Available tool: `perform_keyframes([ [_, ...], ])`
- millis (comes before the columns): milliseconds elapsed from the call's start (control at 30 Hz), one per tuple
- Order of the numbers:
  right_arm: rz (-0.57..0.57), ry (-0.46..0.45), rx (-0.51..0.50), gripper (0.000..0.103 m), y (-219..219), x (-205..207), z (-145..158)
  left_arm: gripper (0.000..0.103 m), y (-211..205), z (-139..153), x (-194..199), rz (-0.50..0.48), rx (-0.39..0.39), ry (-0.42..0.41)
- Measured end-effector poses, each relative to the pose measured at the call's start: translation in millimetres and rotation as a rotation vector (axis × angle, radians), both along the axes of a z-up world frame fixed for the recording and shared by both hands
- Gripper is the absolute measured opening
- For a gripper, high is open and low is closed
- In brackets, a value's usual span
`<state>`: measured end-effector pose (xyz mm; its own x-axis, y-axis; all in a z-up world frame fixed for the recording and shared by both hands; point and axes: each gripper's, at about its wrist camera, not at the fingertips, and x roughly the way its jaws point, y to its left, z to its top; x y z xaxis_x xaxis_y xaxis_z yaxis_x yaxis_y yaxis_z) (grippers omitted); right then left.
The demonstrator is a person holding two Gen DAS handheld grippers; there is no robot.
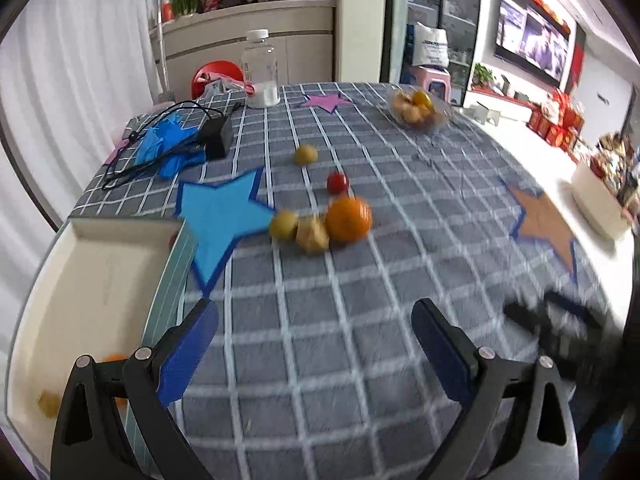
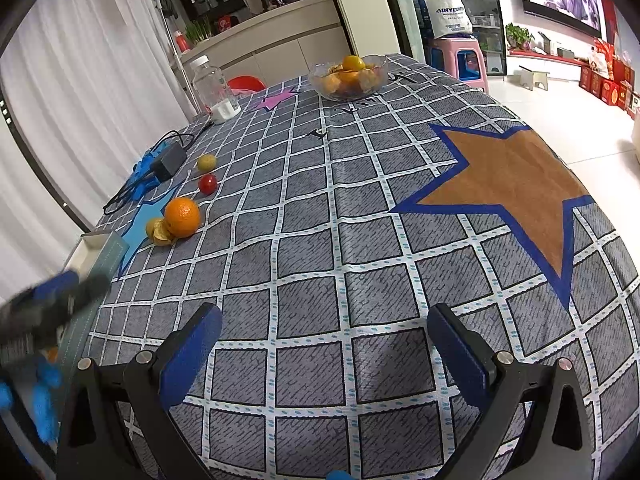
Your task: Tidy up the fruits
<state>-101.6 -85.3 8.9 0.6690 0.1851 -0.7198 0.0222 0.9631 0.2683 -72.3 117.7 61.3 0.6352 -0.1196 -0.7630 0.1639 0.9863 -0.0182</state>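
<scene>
An orange (image 1: 348,218) (image 2: 182,217) lies on the checked tablecloth beside two small yellow fruits (image 1: 312,234) (image 2: 159,231). A cherry tomato (image 1: 337,183) (image 2: 207,184) and another yellow fruit (image 1: 306,155) (image 2: 206,162) lie farther back. A white tray (image 1: 92,280) at the left holds a few small fruits (image 1: 48,402). A glass bowl (image 1: 418,110) (image 2: 348,76) of fruit stands at the far side. My left gripper (image 1: 316,320) is open and empty, short of the loose fruits. My right gripper (image 2: 324,324) is open and empty over bare cloth.
A clear jar (image 1: 261,70) (image 2: 214,90) stands at the table's back. A black adapter with cable (image 1: 216,136) (image 2: 168,160) lies on blue gloves (image 1: 164,148). Paper stars, blue (image 1: 224,216), brown (image 2: 516,188) and pink (image 1: 326,101), lie flat on the cloth. The left gripper shows blurred (image 2: 44,312).
</scene>
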Motion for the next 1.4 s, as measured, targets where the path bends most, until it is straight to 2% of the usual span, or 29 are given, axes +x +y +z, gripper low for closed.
perform_keyframes([
  [167, 0.002, -0.004, 0.010, 0.103, -1.3, -0.4, 0.0, 0.098, 1.7, 2.9, 45.3, 0.083, -0.048, 0.017],
  [400, 0.002, -0.011, 0.030, 0.103, -2.7, -0.6, -0.6, 0.097, -2.6, 1.7, 88.6, 0.163, -0.010, -0.025],
  [500, 0.001, -0.016, 0.043, 0.103, -3.9, -0.7, -0.9, 0.095, -2.6, -9.2, 105.8, 0.171, -0.023, 0.020],
  [600, 0.000, -0.020, 0.052, 0.103, -4.7, -1.2, -1.2, 0.086, -2.5, -23.4, 115.8, 0.178, -0.031, 0.081],
  [633, 0.000, -0.021, 0.056, 0.103, -4.5, -1.2, -1.2, 0.082, -0.1, -29.0, 117.2, 0.178, -0.058, 0.099],
  [733, -0.001, -0.023, 0.062, 0.103, -5.2, -1.4, -1.1, 0.077, 7.0, -32.8, 117.1, 0.193, -0.136, 0.118],
  [833, -0.001, -0.023, 0.062, 0.103, -5.7, -1.4, -1.0, 0.071, 9.5, -33.5, 111.5, 0.165, -0.210, 0.141],
  [967, -0.001, -0.024, 0.063, 0.103, -5.5, -1.0, -1.0, 0.071, 4.6, -32.4, 102.5, 0.112, -0.239, 0.140],
  [1100, -0.002, -0.024, 0.062, 0.103, -5.9, -1.3, -0.9, 0.070, -3.9, -36.9, 92.1, 0.058, -0.300, 0.186],
  [1200, -0.002, -0.024, 0.061, 0.103, -6.1, -1.4, -0.9, 0.071, -14.5, -38.8, 79.2, 0.005, -0.291, 0.206],
  [1267, -0.002, -0.024, 0.061, 0.103, -5.7, -1.1, -0.9, 0.071, -22.5, -37.9, 66.4, -0.039, -0.249, 0.201],
  [1400, -0.002, -0.023, 0.059, 0.103, -6.1, -1.3, -1.0, 0.071, -24.1, -23.5, 56.1, -0.045, -0.194, 0.117],
])
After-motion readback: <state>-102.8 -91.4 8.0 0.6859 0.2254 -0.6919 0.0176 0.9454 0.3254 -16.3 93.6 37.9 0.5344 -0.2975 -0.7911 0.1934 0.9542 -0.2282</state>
